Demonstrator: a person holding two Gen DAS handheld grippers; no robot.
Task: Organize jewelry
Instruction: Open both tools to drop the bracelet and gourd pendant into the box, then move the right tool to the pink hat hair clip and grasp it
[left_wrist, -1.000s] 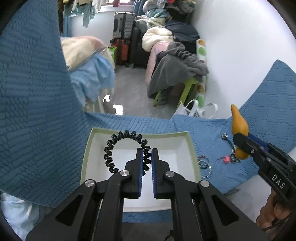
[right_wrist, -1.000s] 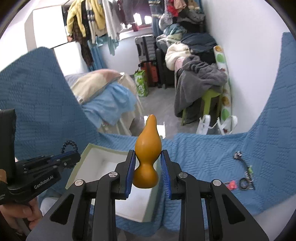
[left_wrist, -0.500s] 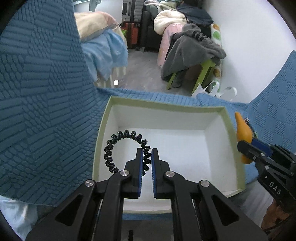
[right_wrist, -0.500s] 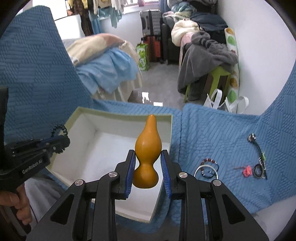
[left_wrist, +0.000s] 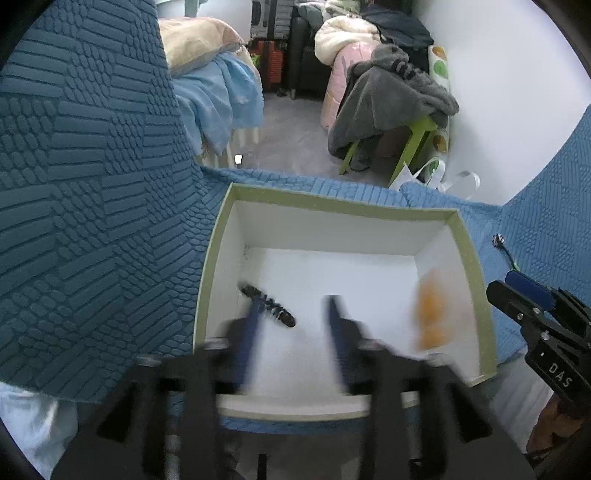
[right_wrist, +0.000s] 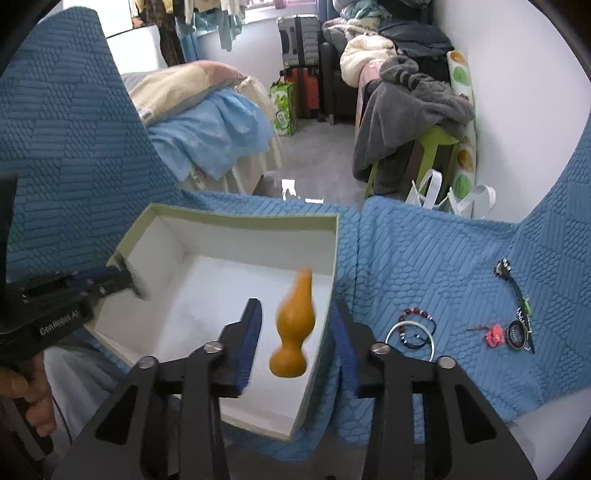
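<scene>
**Both pieces let go over the box**

We have our left hand-held gripper (left_wrist: 291, 325) and right hand-held gripper (right_wrist: 297, 332) released. The hard, smooth, light gourd (right_wrist: 293, 328) and springy coil band (left_wrist: 269, 305) are inside the box (right_wrist: 240, 218); grip the gourd's waist.

I read "DAS" on the right gripper (left_wrist: 546, 306) and "GenRobot.AI", blurred, on the left gripper (right_wrist: 122, 280).

Box (right_wrist: 334, 254) on the quilt (right_wrist: 424, 258), bracelets (right_wrist: 415, 328) right (just beside).
</scene>
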